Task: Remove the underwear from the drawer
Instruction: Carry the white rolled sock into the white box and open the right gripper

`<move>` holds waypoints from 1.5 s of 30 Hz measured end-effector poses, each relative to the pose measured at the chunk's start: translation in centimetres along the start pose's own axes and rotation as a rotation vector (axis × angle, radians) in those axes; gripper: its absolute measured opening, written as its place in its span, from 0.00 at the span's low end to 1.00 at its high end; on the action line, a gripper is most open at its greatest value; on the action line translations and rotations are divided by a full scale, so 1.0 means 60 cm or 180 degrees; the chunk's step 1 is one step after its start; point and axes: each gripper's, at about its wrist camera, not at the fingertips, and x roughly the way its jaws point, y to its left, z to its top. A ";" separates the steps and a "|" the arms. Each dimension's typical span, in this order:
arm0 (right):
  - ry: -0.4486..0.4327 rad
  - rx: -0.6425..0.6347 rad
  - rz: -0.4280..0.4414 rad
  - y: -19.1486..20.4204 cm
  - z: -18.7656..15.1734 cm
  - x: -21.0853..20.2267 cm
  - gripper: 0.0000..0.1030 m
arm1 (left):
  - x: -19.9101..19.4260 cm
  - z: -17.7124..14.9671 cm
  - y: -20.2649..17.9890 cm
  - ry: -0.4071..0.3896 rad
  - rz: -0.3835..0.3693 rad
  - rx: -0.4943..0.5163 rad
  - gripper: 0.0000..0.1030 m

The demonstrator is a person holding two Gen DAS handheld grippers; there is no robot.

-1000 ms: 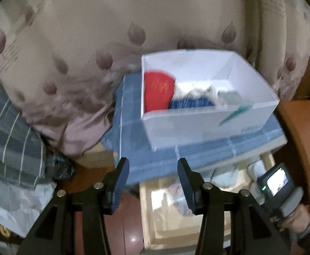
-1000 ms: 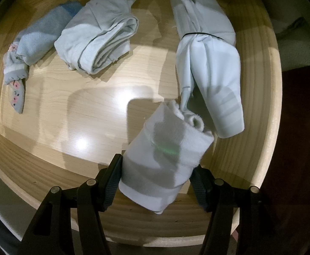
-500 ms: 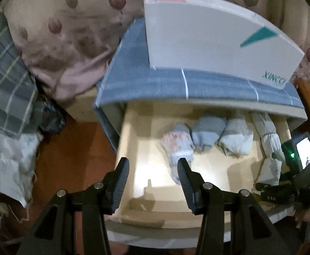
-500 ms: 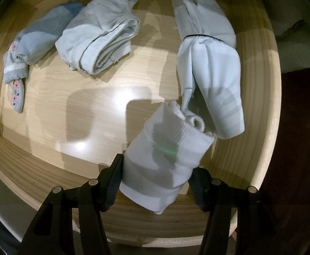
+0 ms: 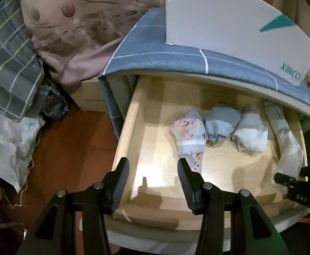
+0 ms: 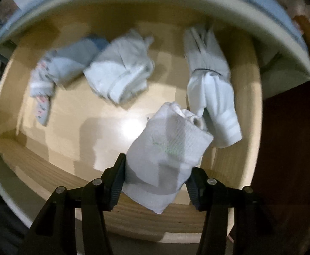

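My right gripper (image 6: pixel 156 177) is shut on a rolled white underwear (image 6: pixel 167 150) and holds it above the open wooden drawer (image 6: pixel 70 127). In the drawer lie a folded white piece (image 6: pixel 121 74), a long tied white piece (image 6: pixel 212 85) and a blue floral piece (image 6: pixel 55 72). In the left wrist view the drawer (image 5: pixel 152 210) holds the floral piece (image 5: pixel 190 131), a blue roll (image 5: pixel 222 123), a white bundle (image 5: pixel 250 133) and the long white piece (image 5: pixel 286 144). My left gripper (image 5: pixel 154 170) is open and empty over the drawer's front left. The right gripper shows at the drawer's right edge (image 5: pixel 297 182).
A white cardboard box (image 5: pixel 229 21) stands on the blue checked cloth (image 5: pixel 176 59) over the cabinet top. Patterned bedding (image 5: pixel 80 31) and a plaid cloth (image 5: pixel 6 63) lie to the left. Red-brown floor (image 5: pixel 70 159) lies beside the drawer.
My right gripper has lifted the white roll up and back from the drawer floor. My left gripper has tilted down from the white box to look into the drawer.
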 end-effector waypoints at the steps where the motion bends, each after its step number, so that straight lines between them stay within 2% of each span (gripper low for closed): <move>1: -0.0095 -0.0021 0.0057 0.001 -0.004 -0.010 0.47 | 0.000 0.000 0.003 -0.0017 0.0011 -0.0038 0.47; 4: -0.0368 -0.0092 0.0086 0.007 -0.014 -0.042 0.47 | -0.005 -0.002 0.008 -0.0098 0.0012 -0.0123 0.47; 10: -0.0830 -0.0160 0.0092 0.007 -0.020 -0.095 0.47 | -0.016 -0.005 -0.004 -0.0225 0.0064 -0.0025 0.47; 16: -0.1098 -0.0221 0.0087 0.006 -0.001 -0.156 0.47 | -0.019 -0.007 -0.006 -0.0261 0.0060 0.0024 0.47; 23: -0.1577 -0.0267 0.0000 0.009 0.044 -0.267 0.47 | -0.019 -0.006 0.003 -0.0271 0.0023 -0.0064 0.47; 29: -0.1903 -0.0284 -0.0022 0.000 0.120 -0.360 0.47 | -0.020 -0.005 0.007 -0.0275 0.0003 -0.0092 0.47; 34: -0.1999 -0.0258 0.0018 0.000 0.194 -0.399 0.47 | -0.020 -0.004 0.010 -0.0280 -0.0016 -0.0113 0.47; 38: -0.1968 -0.0159 0.0056 -0.005 0.253 -0.395 0.48 | -0.019 -0.004 0.012 -0.0278 -0.0029 -0.0133 0.47; 45: -0.1600 -0.0039 0.0184 -0.006 0.339 -0.329 0.48 | -0.017 -0.003 0.011 -0.0265 -0.0034 -0.0137 0.47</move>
